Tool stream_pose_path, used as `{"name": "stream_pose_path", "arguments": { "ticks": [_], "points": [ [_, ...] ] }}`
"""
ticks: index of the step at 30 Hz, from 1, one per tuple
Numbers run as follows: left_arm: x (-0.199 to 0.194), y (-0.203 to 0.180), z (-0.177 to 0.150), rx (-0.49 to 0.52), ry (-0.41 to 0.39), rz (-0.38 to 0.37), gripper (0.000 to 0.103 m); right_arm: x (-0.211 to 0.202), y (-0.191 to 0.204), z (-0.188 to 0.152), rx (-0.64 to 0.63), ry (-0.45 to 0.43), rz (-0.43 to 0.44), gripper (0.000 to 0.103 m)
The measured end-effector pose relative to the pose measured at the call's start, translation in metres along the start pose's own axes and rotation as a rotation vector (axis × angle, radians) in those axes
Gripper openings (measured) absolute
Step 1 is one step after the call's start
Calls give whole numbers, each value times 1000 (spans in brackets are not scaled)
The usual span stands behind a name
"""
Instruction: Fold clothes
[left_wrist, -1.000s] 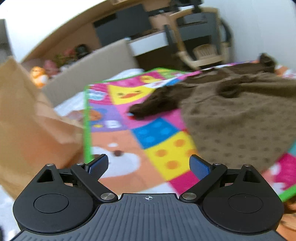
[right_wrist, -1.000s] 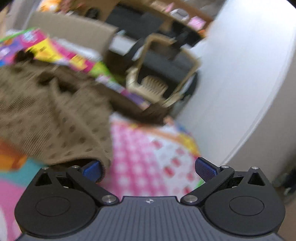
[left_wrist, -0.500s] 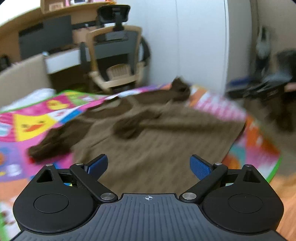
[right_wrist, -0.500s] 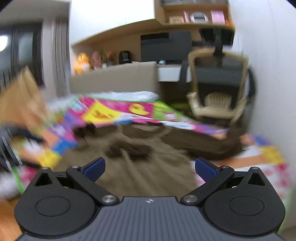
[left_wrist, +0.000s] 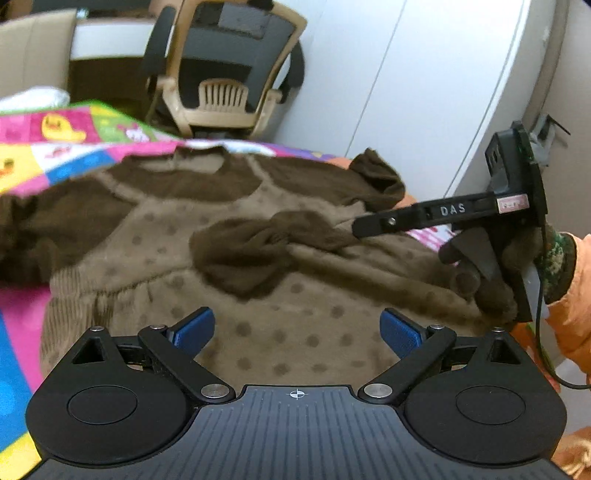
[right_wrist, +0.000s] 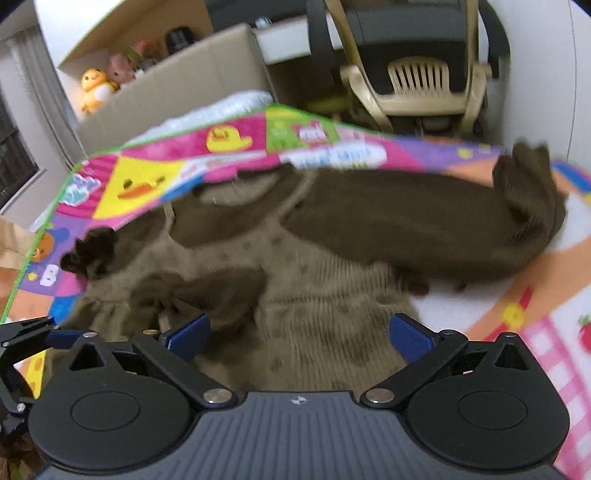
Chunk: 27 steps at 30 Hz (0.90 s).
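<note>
Brown knit spreads across the frame: a polka-dot dress (left_wrist: 258, 295) with dark brown sleeves and a matching bow (left_wrist: 255, 247) on its front lies flat on a brightly coloured play mat (left_wrist: 55, 147), its collar toward a beige-framed office chair (left_wrist: 221, 74). Half a second ago both cameras were sweeping and blurred; now they have settled lower and nearer, so the garment fills most of each view. The left gripper (left_wrist: 297, 328) hovers over the skirt, blue pads spread wide and holding nothing. The right gripper (right_wrist: 299, 334), likewise released and empty, hangs over the ribbed waist, with one dark sleeve (right_wrist: 424, 225) stretched out ahead of it toward the mat's right side. In the left wrist view the other tool has come into sharp focus at right, held by a gloved hand (left_wrist: 495, 266) with an orange cuff, its tip close to the bow. A cardboard box (right_wrist: 177, 85) and soft toys (right_wrist: 98, 86) stand beyond the mat.
</note>
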<state>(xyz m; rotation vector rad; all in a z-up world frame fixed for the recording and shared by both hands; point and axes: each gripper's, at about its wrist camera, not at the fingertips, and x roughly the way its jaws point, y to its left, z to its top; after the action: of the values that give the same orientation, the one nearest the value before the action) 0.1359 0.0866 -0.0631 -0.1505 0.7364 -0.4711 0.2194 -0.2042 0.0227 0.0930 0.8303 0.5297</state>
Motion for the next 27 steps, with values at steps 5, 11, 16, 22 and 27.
{"name": "stream_pose_path", "arguments": {
  "ticks": [5,11,16,22,27],
  "points": [
    [-16,-2,-2,67,-12,78,99,6,4,-16,-11,-30,-27,103],
    [-49,5,24,211,-176,567,99,9,21,-23,-120,-36,-105,103],
    [-26,58,37,172,-119,774,99,7,20,-24,-121,-44,-101,103],
    [-18,102,37,8,-142,773,49,10,23,-21,-140,-3,-116,103],
    [-48,118,40,-162,-235,675,29,-1,53,-18,-339,-32,-178,103]
  ]
}}
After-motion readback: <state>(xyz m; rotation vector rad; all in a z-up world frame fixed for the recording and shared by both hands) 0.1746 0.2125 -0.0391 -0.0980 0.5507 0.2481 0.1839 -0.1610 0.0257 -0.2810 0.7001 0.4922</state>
